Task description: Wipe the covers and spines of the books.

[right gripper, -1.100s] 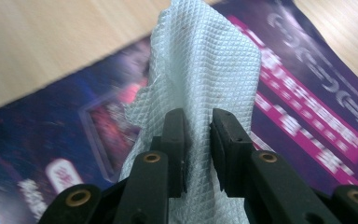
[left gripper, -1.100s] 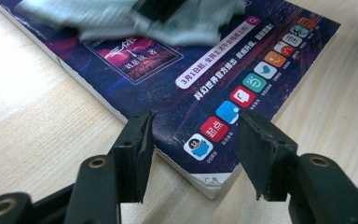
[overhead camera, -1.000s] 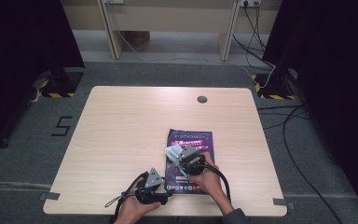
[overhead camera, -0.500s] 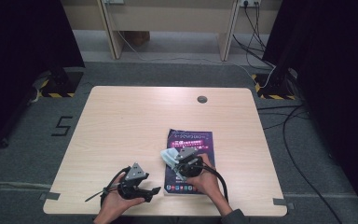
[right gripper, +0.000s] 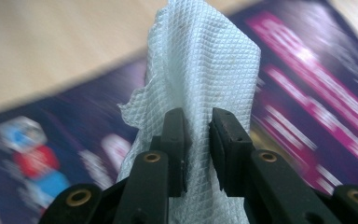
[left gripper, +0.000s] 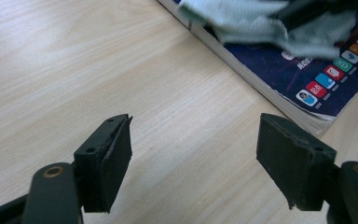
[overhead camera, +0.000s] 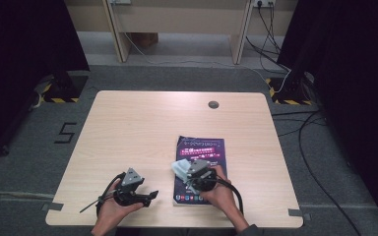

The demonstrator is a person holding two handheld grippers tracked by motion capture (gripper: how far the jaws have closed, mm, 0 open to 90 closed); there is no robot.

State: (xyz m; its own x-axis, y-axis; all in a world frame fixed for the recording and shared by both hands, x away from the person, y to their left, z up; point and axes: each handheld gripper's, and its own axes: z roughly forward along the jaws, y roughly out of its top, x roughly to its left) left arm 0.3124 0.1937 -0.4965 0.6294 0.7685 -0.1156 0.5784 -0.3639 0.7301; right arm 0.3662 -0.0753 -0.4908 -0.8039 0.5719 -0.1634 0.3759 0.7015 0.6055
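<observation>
While the left gripper [overhead camera: 150,195] sits low at the lower left of the high view, held in the person's left hand [overhead camera: 112,209] just above the near edge of the bench [overhead camera: 142,128], its fingers [left gripper: 107,161] stand wide apart with nothing between them; they have just been opening. Seen from the left gripper view, bare pale wood lies under them, and the book [left gripper: 307,74] crosses the upper right corner of that frame.

Moving right in the high view, the right gripper [overhead camera: 187,172] rests over the lower part of the book [overhead camera: 202,147], with the right hand [overhead camera: 221,191] angled in from the bottom edge. Its fingers [right gripper: 175,135] are pinched tight on the wipe [right gripper: 205,60]. That wipe is pale blue-white with a fine quilted diamond weave, crumpled, and it rises in a rumpled fold beyond the fingertips. It lies bunched on the book's lower left part, right of centre in the high view. The book's cover is dark purple with pink lettering and a row of small coloured icons along its near edge.
</observation>
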